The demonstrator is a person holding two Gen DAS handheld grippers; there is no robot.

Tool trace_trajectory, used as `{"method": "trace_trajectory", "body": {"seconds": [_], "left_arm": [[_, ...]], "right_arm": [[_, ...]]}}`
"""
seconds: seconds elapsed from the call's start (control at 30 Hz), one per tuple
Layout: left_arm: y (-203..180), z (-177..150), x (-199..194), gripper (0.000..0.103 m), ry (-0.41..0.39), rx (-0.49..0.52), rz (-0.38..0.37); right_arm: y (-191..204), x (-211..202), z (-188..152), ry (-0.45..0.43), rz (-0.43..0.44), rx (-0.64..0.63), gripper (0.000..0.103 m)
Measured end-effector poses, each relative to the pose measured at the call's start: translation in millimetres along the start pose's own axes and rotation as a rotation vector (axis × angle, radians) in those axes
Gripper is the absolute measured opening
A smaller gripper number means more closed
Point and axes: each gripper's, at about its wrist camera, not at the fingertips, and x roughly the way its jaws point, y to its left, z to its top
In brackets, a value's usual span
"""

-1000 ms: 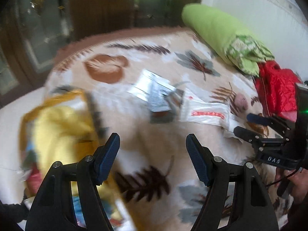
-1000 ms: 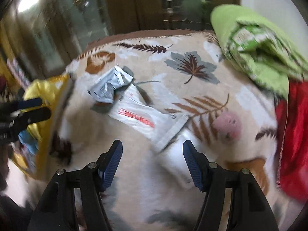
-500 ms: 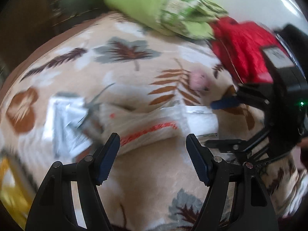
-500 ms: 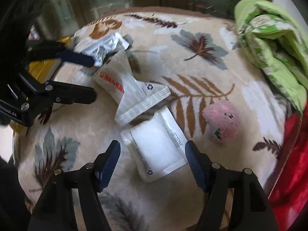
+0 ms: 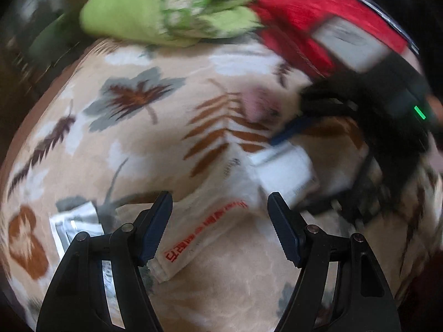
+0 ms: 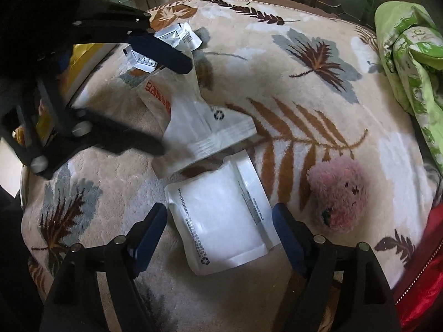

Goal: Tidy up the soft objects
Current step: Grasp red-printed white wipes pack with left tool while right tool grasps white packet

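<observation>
Two flat white plastic pouches lie touching on a leaf-patterned beige blanket. The plain white pouch sits between the right gripper's jaws, which have just been opening and stand apart, unpressed. The red-lettered white pouch lies under the left gripper, jaws apart. Both look light, limp and slick; pinch a sealed edge. A pink plush ball rests nearby.

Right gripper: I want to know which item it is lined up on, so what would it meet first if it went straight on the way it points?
Most likely the plain white pouch, which lies flat between the open right gripper fingers, whose jaws have just been opening.
</observation>
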Motion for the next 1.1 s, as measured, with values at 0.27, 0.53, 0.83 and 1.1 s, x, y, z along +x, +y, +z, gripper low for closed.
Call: {"method": "trace_trajectory", "body": {"seconds": [0.27, 0.53, 0.83, 1.1], "left_arm": [[-3, -1, 15, 0.072, 0.068, 0.137, 0.048], [5, -10, 41, 0.073, 0.128, 0.144, 0.030], [6, -12, 42, 0.067, 0.101, 0.014, 0.057], [13, -17, 32, 0.044, 0.071, -0.237, 0.121]], "right_arm": [[-3, 3, 3, 0.011, 0.006, -0.035, 0.079], [3, 14, 13, 0.049, -0.015, -0.127, 0.081], [9, 20, 14, 0.040, -0.063, -0.062, 0.075], [28, 14, 6, 0.036, -0.149, 0.048, 0.051]]}}
